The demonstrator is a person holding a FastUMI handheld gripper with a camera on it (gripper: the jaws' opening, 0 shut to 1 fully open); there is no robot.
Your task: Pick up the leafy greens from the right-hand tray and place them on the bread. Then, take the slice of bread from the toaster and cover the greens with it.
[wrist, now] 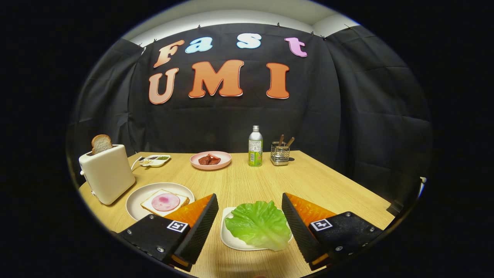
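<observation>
The tool point(247, 216), a two-finger piece with black ribbed pads and orange backs, stands wide open and holds nothing. The crinkled green lettuce leaf point(259, 224) lies between its fingers point(200, 227), apart from both pads, so it sits straight ahead along the tool's line. The leaf is broad, not long, with no clear long axis; its paler stem end points toward the tool.

All other places are given from the lettuce leaf. It rests in a small white rounded tray point(228, 235), which carries nothing else that can be seen. To its left, near, is a round white plate point(135, 200) bearing a square slice of toasted bread point(164, 202) topped with a round pink slice of ham point(165, 202). Farther left stands a cream-coloured toaster point(108, 175) with a brown-crusted slice of bread point(101, 144) upright in its slot. Beyond the leaf, well apart, a pink plate point(210, 160) holds red sausage pieces.

Judgement: the first step is not yet done; the fingers appear aligned for closing on the leaf, after which the carry goes left to the plate. The light wooden tabletop point(308, 181) between the two is free of things in the way.
</observation>
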